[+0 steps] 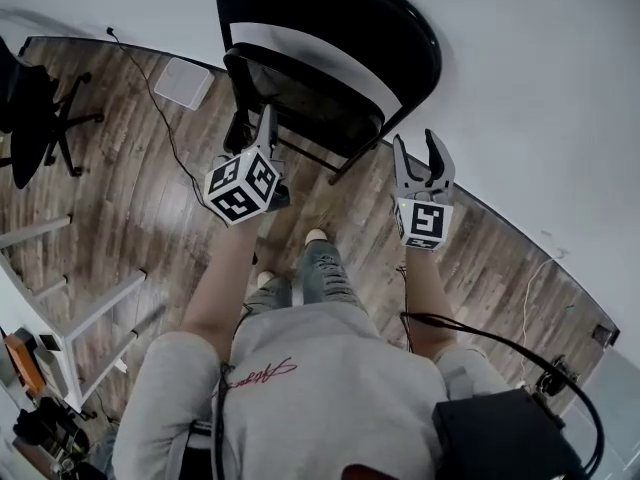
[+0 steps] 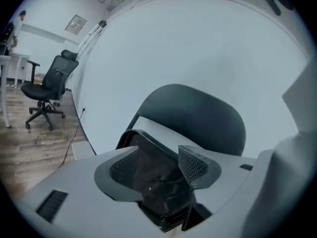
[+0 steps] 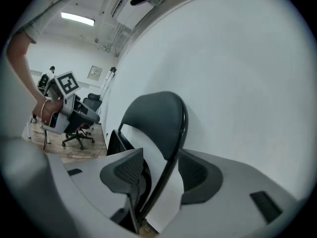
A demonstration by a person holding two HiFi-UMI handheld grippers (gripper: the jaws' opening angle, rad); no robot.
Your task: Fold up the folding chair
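- Folding chair [image 1: 330, 28] stands unfolded on the wooden floor [image 1: 130, 198], with its black backrest close to the white wall [image 1: 530, 88] and its seat facing the person.
- Its seat looks tipped rather than level, though the head view does not show by how much.
- Left claw [image 1: 258, 133] is at the front left edge of the seat, with its marker cube just below it in the head view.
- In the left gripper view the left claw [image 2: 156, 162] has its two jaws apart, and the dark seat of the chair [image 2: 198, 118] fills the gap between them. I cannot tell whether the pads touch the seat.
- Right claw [image 1: 418, 148] hangs to the right of the seat, apart from the chair, with its jaws spread wide and nothing in them.
- In the right gripper view the right claw [image 3: 161, 162] looks along the chair [image 3: 153, 118] from the side. The black side tube of the frame runs through the gap between the jaws, but it lies farther off and is not gripped.
- An office chair [image 1: 30, 108] stands well apart at the left, and a flat white box [image 1: 183, 81] lies on the floor by the wall, near the folding chair.
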